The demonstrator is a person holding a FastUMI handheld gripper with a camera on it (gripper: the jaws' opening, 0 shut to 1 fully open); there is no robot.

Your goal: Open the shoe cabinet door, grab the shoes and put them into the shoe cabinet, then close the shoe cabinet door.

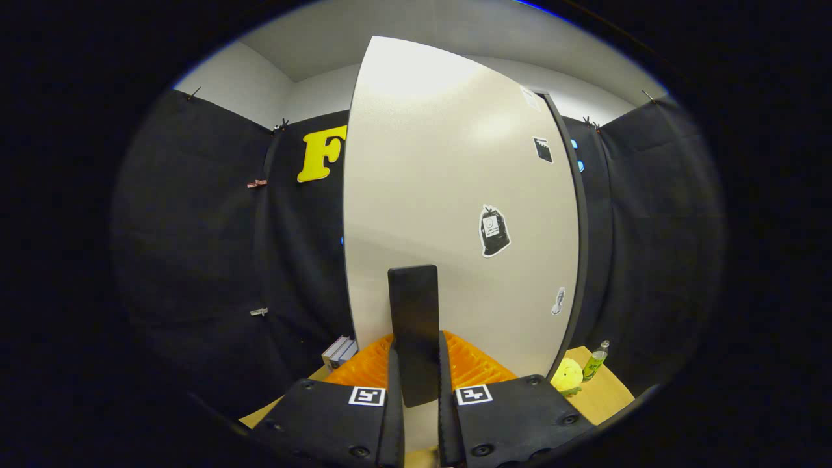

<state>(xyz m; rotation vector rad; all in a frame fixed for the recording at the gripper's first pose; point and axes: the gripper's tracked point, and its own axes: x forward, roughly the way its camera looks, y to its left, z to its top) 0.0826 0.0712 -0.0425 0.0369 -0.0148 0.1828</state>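
The gripper (416,383) is clenched on a dark flat handle (413,325), both fingers pressing its sides; the handle stands upright on the cream cabinet door (448,195), which rises straight ahead of the fingers.

The door carries four stickers: a black bag-shaped one (494,231) right of the handle, a small black square (543,149) above that, a pale one (530,97) near the door's top right corner, and a small grey one (558,301) low by its right edge. No writing on them can be read.

Right of the door's foot, on a wooden tabletop (608,393), sit one yellow plush toy (567,376) and one green-labelled bottle (595,361). Left of the door's foot lie some stacked pale boxes (339,351). Black cloth lines the booth, with white walls and ceiling above.
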